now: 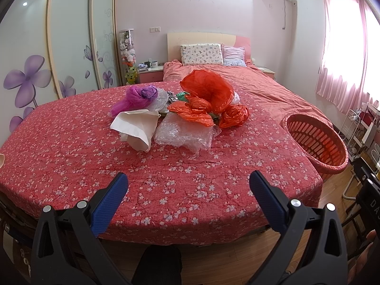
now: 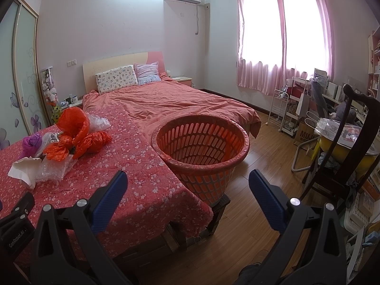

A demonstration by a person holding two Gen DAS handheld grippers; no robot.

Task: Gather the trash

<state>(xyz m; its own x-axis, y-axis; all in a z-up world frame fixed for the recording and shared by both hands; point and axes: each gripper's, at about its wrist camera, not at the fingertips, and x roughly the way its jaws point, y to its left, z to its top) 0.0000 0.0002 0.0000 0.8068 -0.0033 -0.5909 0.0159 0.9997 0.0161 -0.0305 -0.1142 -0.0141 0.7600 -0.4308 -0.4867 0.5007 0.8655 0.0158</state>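
Observation:
A pile of trash lies on the red flowered bedcover [image 1: 71, 156]: a large red plastic bag [image 1: 209, 87], smaller crumpled red bags [image 1: 234, 116], a purple bag [image 1: 137, 96], white paper [image 1: 135, 128] and clear bubble wrap [image 1: 185, 134]. The pile also shows in the right wrist view [image 2: 73, 137]. An orange slotted basket [image 2: 201, 147] stands at the bed's right corner; it also shows in the left wrist view [image 1: 315, 142]. My left gripper [image 1: 188, 185] is open and empty, short of the pile. My right gripper [image 2: 187, 185] is open and empty, just before the basket.
A pink duvet [image 2: 180, 102] and pillows [image 2: 116, 78] cover the far bed. Wooden floor [image 2: 268, 154] runs to the right. A dark wooden chair [image 2: 342, 166], wire racks [image 2: 280, 109] and clutter stand at the right. A wardrobe with purple flowers [image 1: 28, 78] is on the left.

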